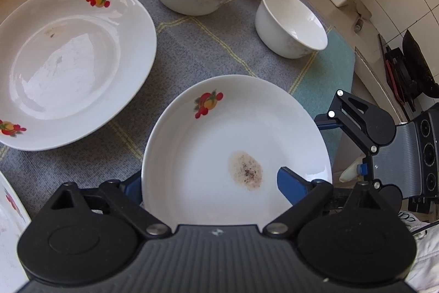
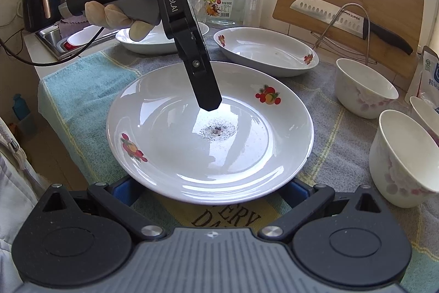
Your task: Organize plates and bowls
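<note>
The left gripper (image 1: 210, 175) seems clamped on the far rim of the white round ceramic plate with fruit prints (image 2: 170, 150). One blue rubber pad (image 1: 290, 183) presses on the inner slope, while the other finger is hidden under the plate. This over-and-under pinch probably suits a shallow dish that offers no other purchase. The right gripper (image 2: 211, 191) has its fingers spread wide at the near rim, their tips tucked below the edge and holding nothing, likely ready to support that side.

The plate sits in the middle of the grey checked cloth (image 1: 208, 45) and appears slightly raised. Being round, it has no long axis. Its well faces up and is roughly level, with a brown speckled stain (image 2: 218, 129) at the centre.

Two matching fruit-print plates (image 2: 263, 51) lie further off, the probable stacking place, and three white ceramic bowls (image 2: 365, 87) stand to the right
</note>
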The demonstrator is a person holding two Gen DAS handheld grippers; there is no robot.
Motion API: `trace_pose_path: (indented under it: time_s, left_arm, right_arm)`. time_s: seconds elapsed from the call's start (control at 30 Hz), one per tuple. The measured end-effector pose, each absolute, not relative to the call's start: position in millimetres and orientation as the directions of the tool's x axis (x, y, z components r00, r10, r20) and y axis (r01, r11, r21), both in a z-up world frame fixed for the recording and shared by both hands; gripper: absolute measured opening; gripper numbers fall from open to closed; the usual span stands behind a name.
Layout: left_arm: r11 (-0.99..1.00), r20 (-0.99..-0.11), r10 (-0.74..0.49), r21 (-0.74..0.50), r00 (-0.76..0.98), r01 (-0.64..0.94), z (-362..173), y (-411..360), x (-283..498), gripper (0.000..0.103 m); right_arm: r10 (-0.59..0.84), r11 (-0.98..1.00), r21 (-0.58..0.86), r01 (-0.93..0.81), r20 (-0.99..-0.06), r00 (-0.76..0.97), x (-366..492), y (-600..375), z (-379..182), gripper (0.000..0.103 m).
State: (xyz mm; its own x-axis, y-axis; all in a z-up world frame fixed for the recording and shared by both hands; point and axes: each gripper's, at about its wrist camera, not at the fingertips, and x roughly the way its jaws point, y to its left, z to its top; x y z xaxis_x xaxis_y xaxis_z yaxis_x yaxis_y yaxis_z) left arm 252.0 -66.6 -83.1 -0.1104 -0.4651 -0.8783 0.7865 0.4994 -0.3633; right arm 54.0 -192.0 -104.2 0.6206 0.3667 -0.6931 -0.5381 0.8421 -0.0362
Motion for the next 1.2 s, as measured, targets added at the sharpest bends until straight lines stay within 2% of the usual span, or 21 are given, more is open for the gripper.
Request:
trace_pose_path:
  time_s: [0.63, 1.2]
  left_arm:
    - [0.542, -0.871, -0.49, -0.338, -0.037, 0.769, -60, -27, 264, 0.095]
    - [0.629, -0.848, -0.524, -0.325, 0.076, 0.706, -39, 64, 293, 0.095]
  right_arm:
    - [0.412, 0.798, -0.038, -0.602, -0.695, 0.59, 82, -168, -79, 0.103]
    - [0.477, 0.723, -0.053, -0.689, -0.683, 0.554, 139, -102, -60, 0.103]
